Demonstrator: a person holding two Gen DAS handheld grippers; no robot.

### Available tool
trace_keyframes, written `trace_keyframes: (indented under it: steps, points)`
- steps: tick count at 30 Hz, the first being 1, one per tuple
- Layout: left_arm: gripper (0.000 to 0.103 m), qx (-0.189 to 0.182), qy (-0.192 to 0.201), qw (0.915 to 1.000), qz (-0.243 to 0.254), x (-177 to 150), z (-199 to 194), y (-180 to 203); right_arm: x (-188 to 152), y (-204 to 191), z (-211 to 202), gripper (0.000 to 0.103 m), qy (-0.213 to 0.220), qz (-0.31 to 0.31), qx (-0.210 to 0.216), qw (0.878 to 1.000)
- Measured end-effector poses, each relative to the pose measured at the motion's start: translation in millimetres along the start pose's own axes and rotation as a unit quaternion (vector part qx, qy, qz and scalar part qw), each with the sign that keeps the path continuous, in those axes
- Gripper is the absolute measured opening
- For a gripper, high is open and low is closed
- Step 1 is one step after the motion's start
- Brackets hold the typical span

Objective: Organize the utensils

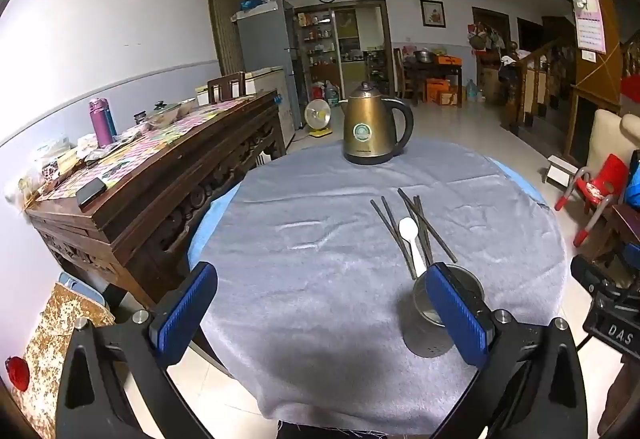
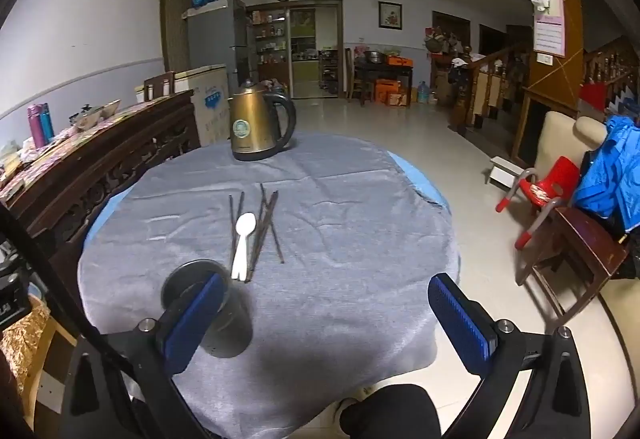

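Grey cloth [image 1: 320,239] over round table. Black chopsticks [image 1: 424,227] and white spoon [image 1: 412,239] loose at centre, beside steel cup [image 1: 432,335]. Kettle [image 1: 372,131] at far edge. Left gripper [image 1: 320,319] and right gripper [image 2: 332,323] spread wide, empty, above near edge.

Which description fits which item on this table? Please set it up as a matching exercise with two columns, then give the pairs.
Column one:
1. kettle
2. spoon
3. chopsticks
4. metal holder

Column two:
A. white, lying flat among dark sticks
B. upright at the near edge, nothing sticking out of it
C. bronze-coloured, standing at the far side of the cloth
D. dark, loose and crossed on the grey cloth

Pairs: 1-C, 2-A, 3-D, 4-B
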State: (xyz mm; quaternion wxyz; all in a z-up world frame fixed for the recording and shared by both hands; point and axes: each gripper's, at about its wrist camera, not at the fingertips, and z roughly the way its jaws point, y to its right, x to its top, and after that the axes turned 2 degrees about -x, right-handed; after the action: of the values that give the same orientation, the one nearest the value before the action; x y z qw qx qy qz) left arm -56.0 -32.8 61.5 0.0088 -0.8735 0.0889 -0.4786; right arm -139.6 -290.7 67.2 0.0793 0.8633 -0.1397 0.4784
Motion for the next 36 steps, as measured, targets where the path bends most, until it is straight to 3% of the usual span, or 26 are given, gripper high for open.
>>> trace_keyframes:
  steps: [36]
  points:
    - [0.103, 0.0, -0.015, 0.9999, -0.002, -9.5, 5.0, 4.6, -4.1, -7.8, 9.0, 0.103, -0.04, -0.01, 0.015, 0.999]
